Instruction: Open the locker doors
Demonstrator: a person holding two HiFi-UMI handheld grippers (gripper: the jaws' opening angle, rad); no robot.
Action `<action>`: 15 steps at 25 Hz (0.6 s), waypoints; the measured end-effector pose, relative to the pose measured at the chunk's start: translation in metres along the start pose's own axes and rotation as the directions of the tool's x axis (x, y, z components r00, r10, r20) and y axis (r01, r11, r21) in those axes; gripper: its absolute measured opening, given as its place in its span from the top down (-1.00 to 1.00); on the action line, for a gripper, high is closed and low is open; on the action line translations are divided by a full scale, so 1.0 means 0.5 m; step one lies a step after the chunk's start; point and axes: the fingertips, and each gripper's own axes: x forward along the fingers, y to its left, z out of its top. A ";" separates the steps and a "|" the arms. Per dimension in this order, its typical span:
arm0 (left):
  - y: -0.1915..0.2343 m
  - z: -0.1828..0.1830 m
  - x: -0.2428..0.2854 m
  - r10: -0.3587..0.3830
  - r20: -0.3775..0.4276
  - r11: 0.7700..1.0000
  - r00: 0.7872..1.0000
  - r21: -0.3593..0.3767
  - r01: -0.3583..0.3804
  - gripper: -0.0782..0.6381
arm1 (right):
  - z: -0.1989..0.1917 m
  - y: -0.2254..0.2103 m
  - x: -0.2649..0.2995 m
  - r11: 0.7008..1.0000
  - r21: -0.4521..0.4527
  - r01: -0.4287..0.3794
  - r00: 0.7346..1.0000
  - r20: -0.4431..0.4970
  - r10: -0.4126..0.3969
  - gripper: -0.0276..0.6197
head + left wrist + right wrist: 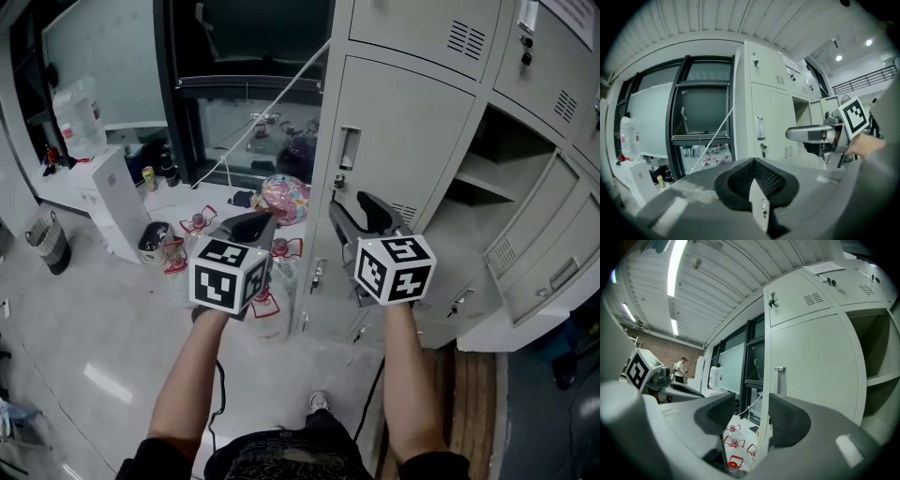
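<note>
**One door open, the rest left to do**

Barely begun, by the look of the lockers [412, 56]. Shows a single open door [548, 234] at the right of the bank, swung out to bare an empty compartment [487, 178] with a shelf. Finds the tall door [403, 131] in the leftmost column shut, with its recessed handle [349, 147] untouched. Finds the upper doors [553, 66] shut as well. Cannot tell about the lowest row, half hidden behind both marker cubes.

Holds the left gripper [251, 223] out toward the window [253, 122], off to the side of the lockers, claw closed pad to pad on nothing. Holds the right gripper [370, 211] level and aimed at the tall door, short of it and not touching. Carries that claw at a middling gape, empty, with only the locker's corner and the floor bottles [733, 442] showing through the gap, far off.

Leaves nearly everything: the tall door, the upper doors, likely some below. Calls next, probably, for raising the right claw to the handle and closing on it before pulling outward.
</note>
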 end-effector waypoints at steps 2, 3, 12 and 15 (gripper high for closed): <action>0.009 0.000 0.014 0.013 -0.005 1.000 1.000 -0.002 -0.013 0.78 | 0.004 -0.009 0.022 1.000 0.001 -0.014 1.000 0.008 0.014 0.26; 0.012 0.000 0.022 0.020 -0.009 1.000 1.000 -0.003 -0.020 0.78 | 0.005 -0.014 0.033 1.000 0.002 -0.022 1.000 0.010 0.022 0.26; 0.054 0.021 0.078 0.105 -0.012 0.994 0.994 -0.001 -0.105 0.78 | 0.008 -0.057 0.137 0.996 0.007 -0.094 0.995 0.015 0.094 0.22; 0.060 0.024 0.100 0.124 -0.011 0.992 0.992 -0.005 -0.124 0.78 | 0.008 -0.070 0.168 0.994 0.011 -0.112 0.994 0.019 0.111 0.19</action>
